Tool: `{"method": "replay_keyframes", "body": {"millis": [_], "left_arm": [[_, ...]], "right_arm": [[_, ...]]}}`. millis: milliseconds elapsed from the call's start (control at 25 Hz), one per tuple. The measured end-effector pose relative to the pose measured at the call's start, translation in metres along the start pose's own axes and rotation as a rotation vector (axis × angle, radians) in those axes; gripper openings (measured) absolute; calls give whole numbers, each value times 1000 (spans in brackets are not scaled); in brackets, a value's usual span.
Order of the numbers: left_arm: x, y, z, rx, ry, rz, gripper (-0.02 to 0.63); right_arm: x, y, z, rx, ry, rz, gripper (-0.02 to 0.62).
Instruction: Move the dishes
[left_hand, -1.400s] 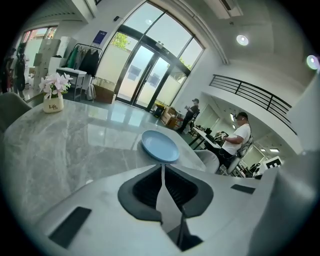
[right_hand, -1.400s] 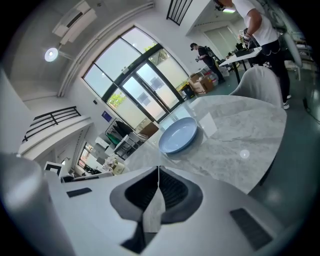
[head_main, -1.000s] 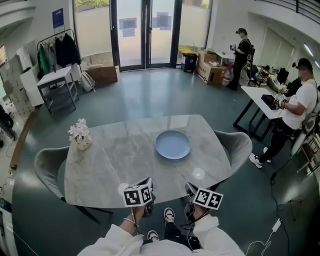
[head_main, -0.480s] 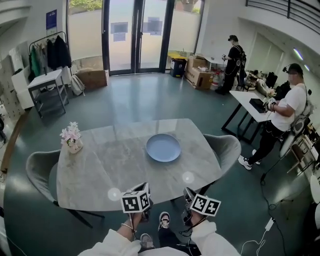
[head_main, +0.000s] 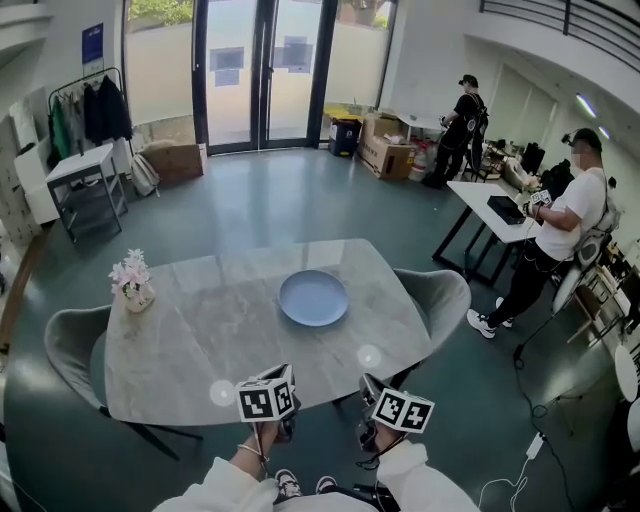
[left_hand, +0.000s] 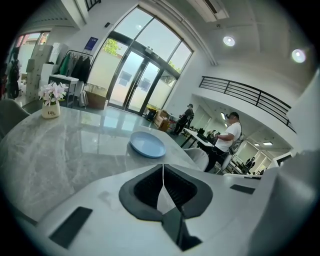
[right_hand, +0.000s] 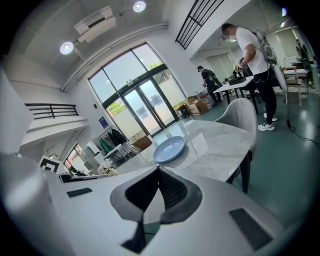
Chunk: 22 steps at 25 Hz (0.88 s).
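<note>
A pale blue plate (head_main: 313, 297) lies alone near the middle of the grey marble table (head_main: 200, 340); it also shows as the plate (left_hand: 148, 144) in the left gripper view and the plate (right_hand: 169, 149) in the right gripper view. My left gripper (head_main: 280, 395) hovers at the table's near edge, well short of the plate, its jaws pressed together with nothing between them. My right gripper (head_main: 375, 392) sits beside it to the right, also shut and empty. Both grippers' jaw tips (left_hand: 162, 167) (right_hand: 159, 170) meet in their own views.
A small vase of pink flowers (head_main: 131, 283) stands at the table's left end. Grey chairs (head_main: 70, 350) (head_main: 437, 298) flank the table. People stand at a white desk (head_main: 495, 215) to the right. Glass doors, a clothes rack and boxes line the far side.
The view has shifted: the table and plate slid left and slightly toward me in the head view. Both grippers stay shut at the table's near edge.
</note>
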<state>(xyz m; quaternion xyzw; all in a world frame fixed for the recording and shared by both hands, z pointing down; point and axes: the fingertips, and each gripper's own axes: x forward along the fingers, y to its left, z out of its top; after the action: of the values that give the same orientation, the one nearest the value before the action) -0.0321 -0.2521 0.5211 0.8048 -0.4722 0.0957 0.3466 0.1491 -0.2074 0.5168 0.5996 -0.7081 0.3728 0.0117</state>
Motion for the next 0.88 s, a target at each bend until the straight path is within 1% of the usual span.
{"method": "replay_keyframes", "body": {"millis": [160,320,440,560,760,880], "left_arm": [[10,-12,2,-5,-2,-5,14],[6,-21,7,10,-1,14,14],[3,-24,5,31,-1,28,14],[0,-23,3,15,-8,45,14],[-5,-28,-2,28,-18,51,14],[-7,-31,-4,33,-14,54,14]], "right_arm": [[-5,-14,7,13,-11,0,58],[-11,-25,11,0,-10,-9,58],[-11,-25,12,-5,-11,9,58],[-10,-18,7,-5,-5,38,58],[-5,-19,-4,-45,27,50,58],[-8,-15,-2,-102,37,57,58]]}}
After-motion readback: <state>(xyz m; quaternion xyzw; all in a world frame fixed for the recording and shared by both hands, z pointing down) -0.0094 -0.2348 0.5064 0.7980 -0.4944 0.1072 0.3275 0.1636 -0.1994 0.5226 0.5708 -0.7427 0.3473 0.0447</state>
